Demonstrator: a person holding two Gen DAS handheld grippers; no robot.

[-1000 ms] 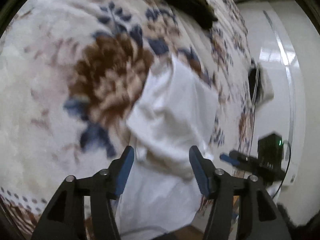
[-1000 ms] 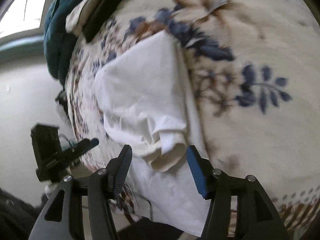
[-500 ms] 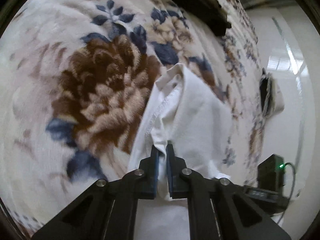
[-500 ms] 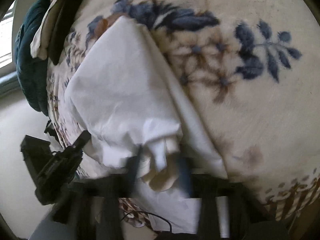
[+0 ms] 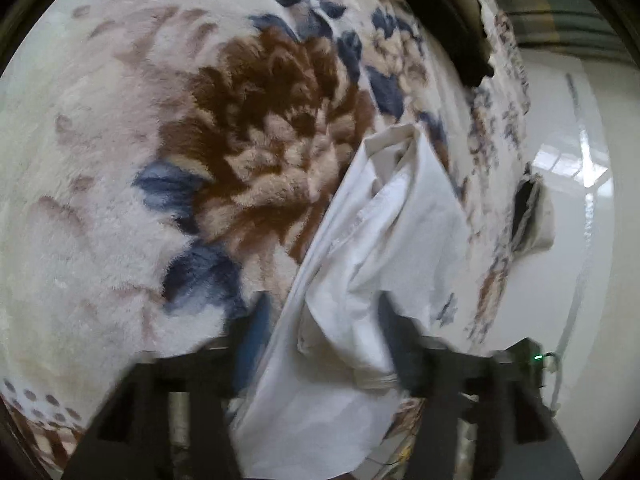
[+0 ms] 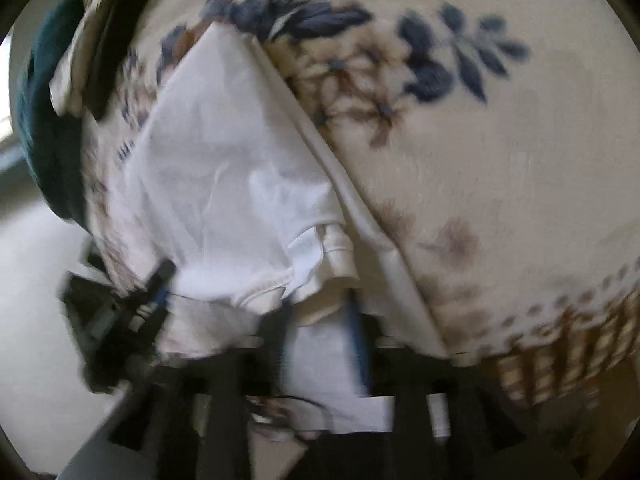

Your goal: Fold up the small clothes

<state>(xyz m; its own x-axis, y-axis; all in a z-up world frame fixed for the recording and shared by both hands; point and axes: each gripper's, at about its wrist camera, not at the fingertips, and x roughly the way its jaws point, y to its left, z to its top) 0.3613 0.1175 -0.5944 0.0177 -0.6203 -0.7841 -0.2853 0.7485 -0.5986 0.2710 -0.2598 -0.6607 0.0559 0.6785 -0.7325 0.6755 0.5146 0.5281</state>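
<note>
One white garment, one blanket, two grippers.

One white garment [image 5: 400, 216] lay rumpled on one floral fleece blanket [image 5: 120, 160]; no second piece of clothing showed on the blanket near it. Two grippers were counted: the left gripper [image 5: 324, 332] with two blurred fingers standing apart either side of the garment's near end, and the right gripper [image 6: 320, 316] with two blurred fingers at the garment's near hem, their spacing unclear. Past the garment's far end lay one dark strip [image 5: 452, 24] across the blanket, and beside it one teal bundle [image 6: 44, 120]. One small black device [image 5: 532, 360] with one green light sat off the blanket's edge, to the garment's right in the left view.
</note>
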